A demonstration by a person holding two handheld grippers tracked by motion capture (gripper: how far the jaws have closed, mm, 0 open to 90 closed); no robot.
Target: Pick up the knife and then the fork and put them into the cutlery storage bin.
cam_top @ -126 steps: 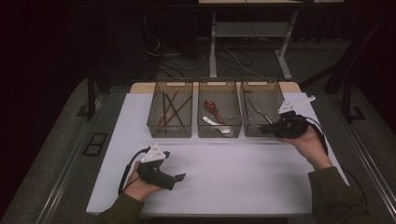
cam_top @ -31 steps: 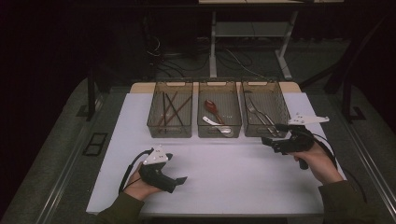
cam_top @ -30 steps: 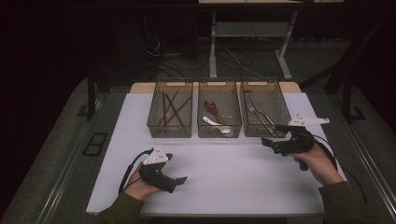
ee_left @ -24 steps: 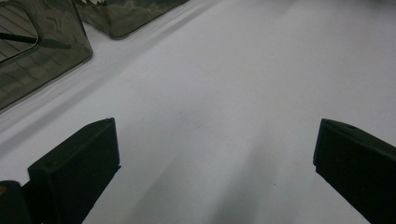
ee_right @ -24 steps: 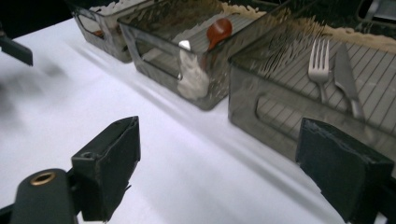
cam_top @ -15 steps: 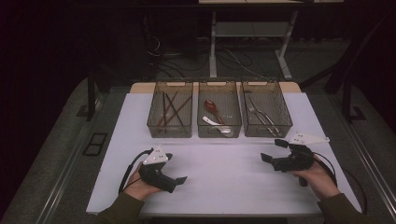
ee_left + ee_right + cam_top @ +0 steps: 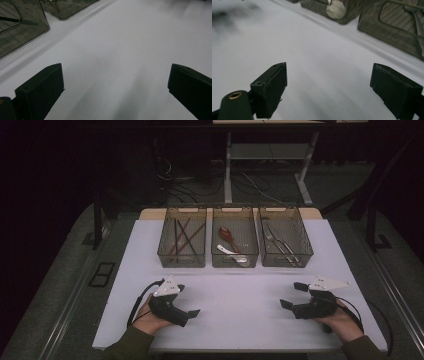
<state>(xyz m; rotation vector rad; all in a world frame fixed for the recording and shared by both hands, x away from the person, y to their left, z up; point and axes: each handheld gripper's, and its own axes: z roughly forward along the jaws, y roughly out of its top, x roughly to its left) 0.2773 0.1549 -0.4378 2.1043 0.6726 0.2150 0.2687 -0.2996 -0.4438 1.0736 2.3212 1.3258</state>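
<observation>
Forks (image 7: 280,242) are seen in the far right bin (image 7: 285,244); both tongs (image 7: 192,311) (image 7: 292,296) are held apart, empty, on the near counter (image 7: 240,295).

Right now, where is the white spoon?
In the high view, the white spoon lies in the middle bin of the three, in front of the red spoon, between the chopsticks bin and the forks bin.
</observation>
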